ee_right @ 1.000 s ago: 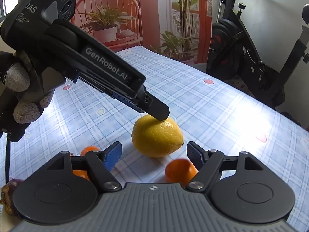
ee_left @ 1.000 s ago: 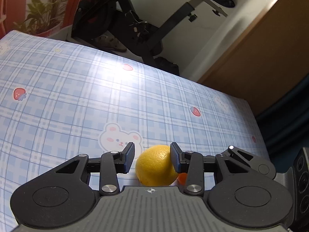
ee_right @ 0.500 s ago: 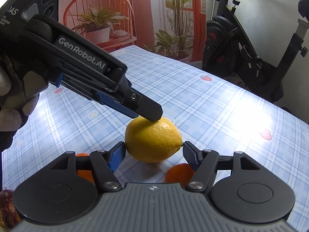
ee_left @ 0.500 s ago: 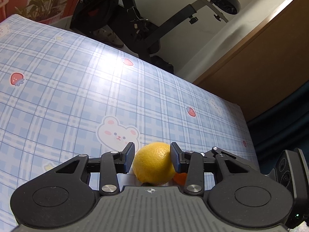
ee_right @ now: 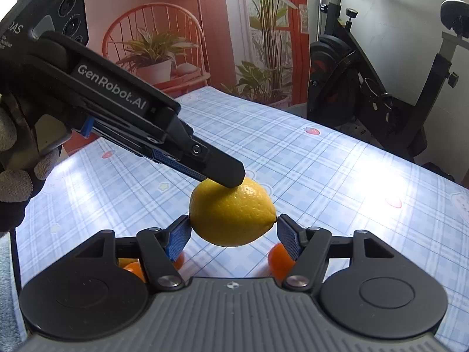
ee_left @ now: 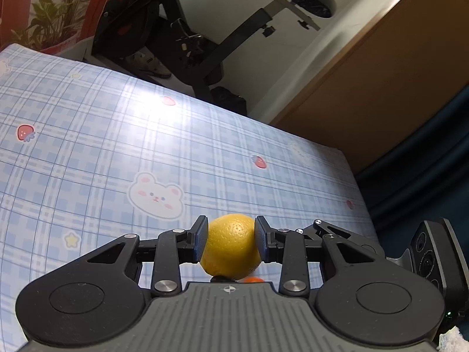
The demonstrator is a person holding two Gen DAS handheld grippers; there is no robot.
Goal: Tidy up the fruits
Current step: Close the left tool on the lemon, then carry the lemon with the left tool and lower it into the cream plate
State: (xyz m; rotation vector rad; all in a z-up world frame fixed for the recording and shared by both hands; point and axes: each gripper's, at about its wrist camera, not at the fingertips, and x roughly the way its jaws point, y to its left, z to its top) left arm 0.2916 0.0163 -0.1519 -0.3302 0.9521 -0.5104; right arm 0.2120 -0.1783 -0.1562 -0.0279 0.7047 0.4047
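A yellow lemon (ee_left: 231, 249) hangs just above the blue checked tablecloth (ee_left: 117, 146), caught between both grippers. My left gripper (ee_left: 231, 228) is closing, its blue pads pressed on the lemon's two sides. From the right wrist view it comes in from the upper left, its finger (ee_right: 222, 173) lying on top of the lemon (ee_right: 231, 214). My right gripper (ee_right: 233, 226) has its pads against the lemon's two pointed ends. Small oranges (ee_right: 278, 259) (ee_right: 132, 267) lie on the cloth beneath my right fingers; one orange (ee_left: 253, 279) peeks out under the lemon.
A gloved hand (ee_right: 14, 176) holds the left gripper. An exercise bike (ee_right: 366, 88) stands past the table's far edge, beside potted plants (ee_right: 152, 55) and a red chair. A wooden cabinet (ee_left: 366, 88) stands right of the table. The cloth's far part lies bare.
Both grippers closed in on the lemon and rose with it; the lemon has left the cloth. The right pads, apart from it a second ago, now touch its ends.
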